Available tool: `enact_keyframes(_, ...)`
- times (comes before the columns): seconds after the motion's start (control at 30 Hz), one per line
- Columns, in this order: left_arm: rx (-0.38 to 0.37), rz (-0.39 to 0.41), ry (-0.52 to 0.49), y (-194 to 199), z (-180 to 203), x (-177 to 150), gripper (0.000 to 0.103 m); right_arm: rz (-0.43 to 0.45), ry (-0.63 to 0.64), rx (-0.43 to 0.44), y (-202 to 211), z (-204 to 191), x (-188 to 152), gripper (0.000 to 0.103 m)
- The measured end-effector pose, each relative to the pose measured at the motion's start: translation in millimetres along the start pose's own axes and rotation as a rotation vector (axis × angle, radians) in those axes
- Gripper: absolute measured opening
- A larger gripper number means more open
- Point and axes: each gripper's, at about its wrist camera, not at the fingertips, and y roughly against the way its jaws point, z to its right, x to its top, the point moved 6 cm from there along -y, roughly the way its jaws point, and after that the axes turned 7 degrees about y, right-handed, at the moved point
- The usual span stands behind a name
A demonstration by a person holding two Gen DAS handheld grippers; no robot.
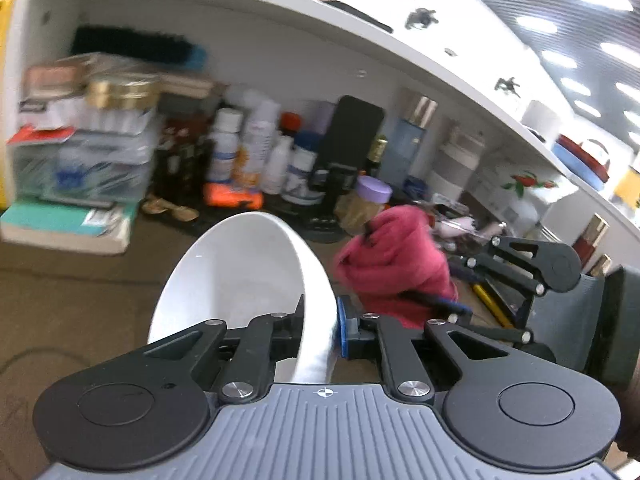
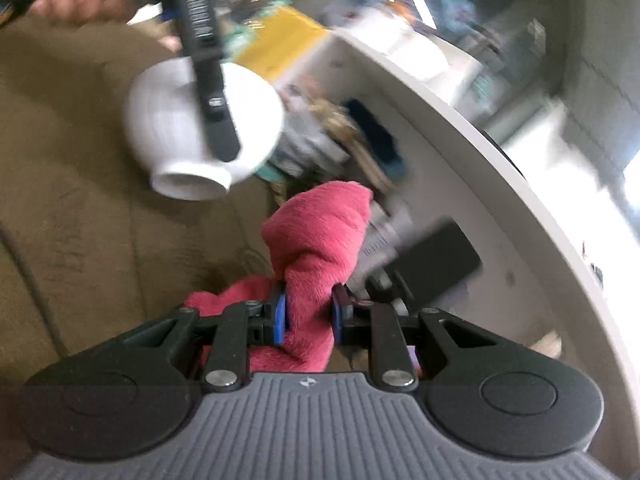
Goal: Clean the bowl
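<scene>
Left claw (image 1: 320, 320) grips the white bowl (image 1: 240, 272) by its rim, one finger inside, one outside, bowl lifted and tipped above the brown worktop (image 1: 80, 288). Right claw (image 2: 308, 316) is clamped on a pink cloth (image 2: 320, 236), just beside the bowl, apparently not touching, though motion blur muddies it.

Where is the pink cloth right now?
The pink cloth is pinched in the right claw, held up off the brown table, just right of the white bowl that the left claw grips.
</scene>
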Motion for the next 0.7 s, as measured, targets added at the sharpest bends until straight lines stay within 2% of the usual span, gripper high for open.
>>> enact_keyframes(0.1,-0.046,0.043,0.085,11,-14,0,0.012,-0.002,0.264,0.04,-14,-40,22,0.024)
enact_keyframes(0.2,-0.038,0.058,0.097,13,-20,1,0.013,0.039,0.497,0.014,-16,-69,37,0.019)
enact_keyframes(0.23,-0.041,0.059,0.098,14,-21,1,0.013,0.076,0.576,0.01,-14,-78,43,0.019)
enact_keyframes(0.3,-0.031,0.053,0.075,14,-19,2,0.013,0.159,0.62,0.029,-3,-85,52,0.019)
enact_keyframes(0.37,0.014,0.04,0.02,13,-13,1,0.013,0.197,0.555,0.063,4,-83,56,0.02)
enact_keyframes(0.43,0.051,0.031,-0.029,12,-8,-1,0.013,0.193,0.51,0.07,5,-80,54,0.02)
enact_keyframes(0.53,0.135,0.007,-0.12,6,5,-6,0.013,0.082,0.225,0.122,-10,-53,44,0.024)
enact_keyframes(0.6,0.144,-0.003,-0.142,4,7,-9,0.014,0.035,0.117,0.136,-19,-43,39,0.03)
enact_keyframes(0.7,0.146,-0.019,-0.178,1,9,-13,0.014,0.012,0.085,0.147,-28,-36,40,0.045)
